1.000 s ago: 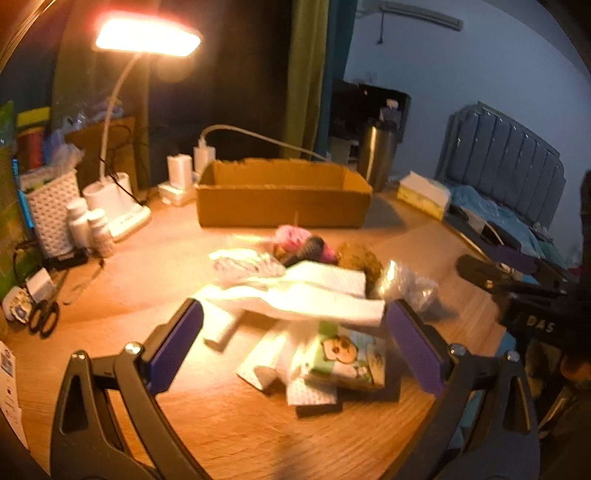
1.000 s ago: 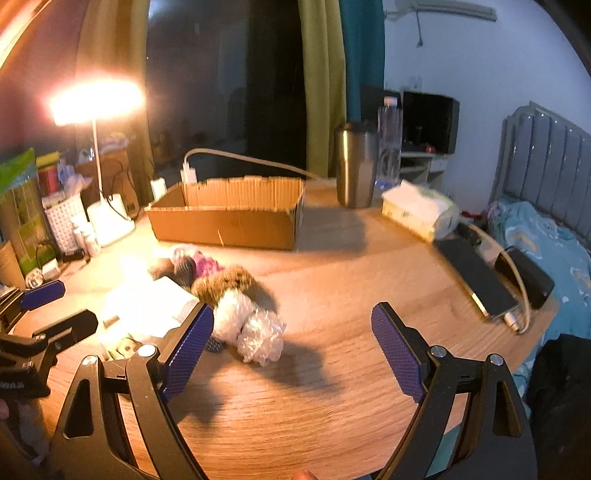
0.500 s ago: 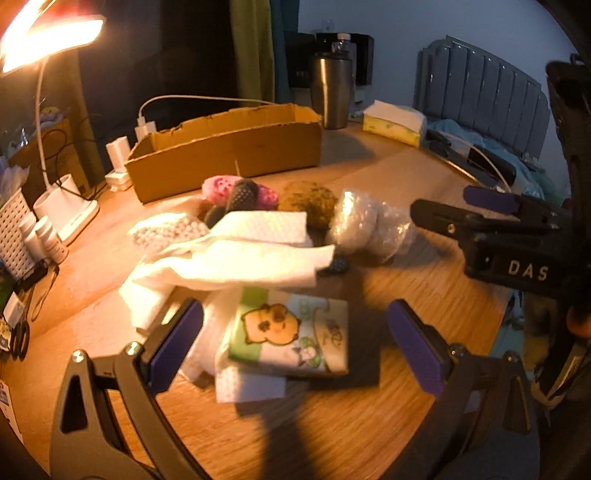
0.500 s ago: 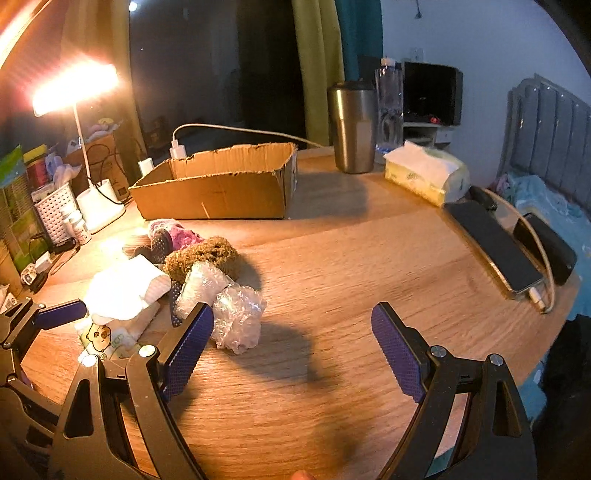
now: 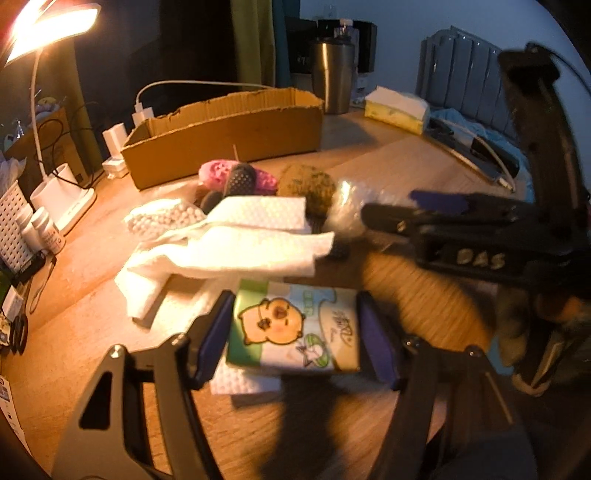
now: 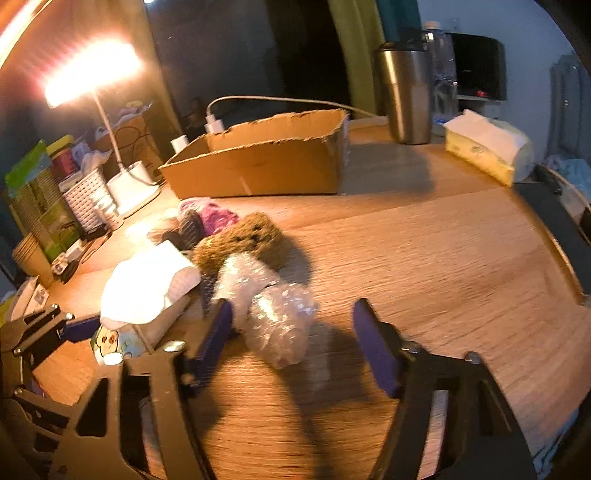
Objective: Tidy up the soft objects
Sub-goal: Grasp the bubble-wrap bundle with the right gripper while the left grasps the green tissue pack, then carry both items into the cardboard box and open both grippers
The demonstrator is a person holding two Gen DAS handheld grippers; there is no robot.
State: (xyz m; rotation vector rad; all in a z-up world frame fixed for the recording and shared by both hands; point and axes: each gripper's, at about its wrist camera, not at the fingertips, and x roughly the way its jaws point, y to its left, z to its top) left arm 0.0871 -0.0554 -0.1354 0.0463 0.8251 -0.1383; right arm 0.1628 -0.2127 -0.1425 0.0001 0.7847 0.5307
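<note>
A green-and-white tissue pack (image 5: 295,332) with a cartoon animal lies on white paper towels (image 5: 229,247). My left gripper (image 5: 295,299) is closing, both purple pads against the pack's sides. Behind it lie a bag of white beads (image 5: 162,219), a pink sponge (image 5: 218,173), a brown scrubber (image 5: 306,181) and a bubble-wrap bundle (image 6: 280,321). My right gripper (image 6: 292,306) is closing around that bundle. Its left pad is at the wrap and its right pad stands apart. An open cardboard box (image 6: 258,166) sits beyond the pile.
A lit desk lamp (image 5: 51,22), a white basket (image 5: 11,221) and small bottles (image 5: 48,229) crowd the left edge. A steel tumbler (image 6: 402,96), a yellow tissue box (image 6: 487,147) and a phone (image 5: 480,158) stand at the back right. Bare wood lies right of the pile.
Both grippers' jaws have narrowed. The left one moved in until the tissue pack sits between its pads. The right one came down and forward over the bubble wrap.
</note>
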